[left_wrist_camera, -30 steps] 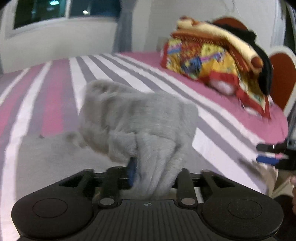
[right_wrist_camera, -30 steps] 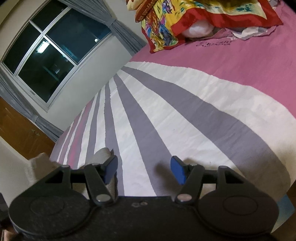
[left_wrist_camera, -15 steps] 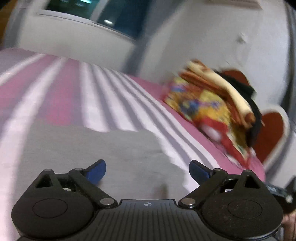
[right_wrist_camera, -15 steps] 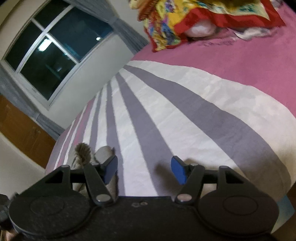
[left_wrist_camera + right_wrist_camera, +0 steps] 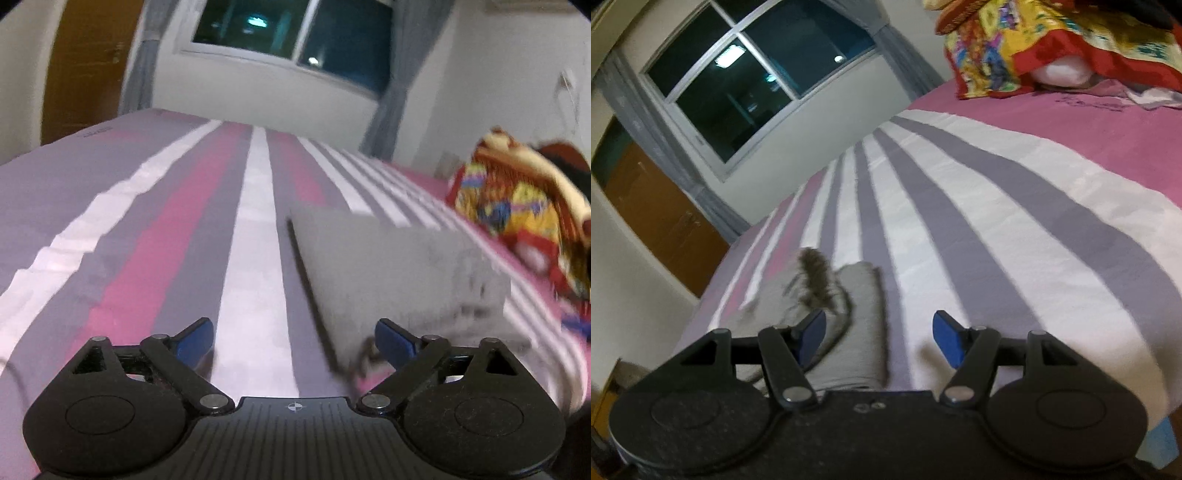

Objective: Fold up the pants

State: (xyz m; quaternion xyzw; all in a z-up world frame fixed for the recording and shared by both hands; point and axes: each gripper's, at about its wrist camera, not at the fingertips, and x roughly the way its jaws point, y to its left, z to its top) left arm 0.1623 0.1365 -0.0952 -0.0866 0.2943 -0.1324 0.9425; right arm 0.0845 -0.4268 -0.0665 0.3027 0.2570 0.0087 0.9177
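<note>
Pants lie folded on the bed; left gripper, empty, is closing slightly; right gripper gapes empty beside them. Square edges next.

The left black plastic two-finger gripper has a ribbed centre plate with a small white crosshair mark, two round disc housings, and angled link arms pinned by silver rivets, ending in blue pads. The right black plastic two-finger gripper has the same shape, with a speckled matte body, two tiny screws near its centre, and blue pads.
</note>
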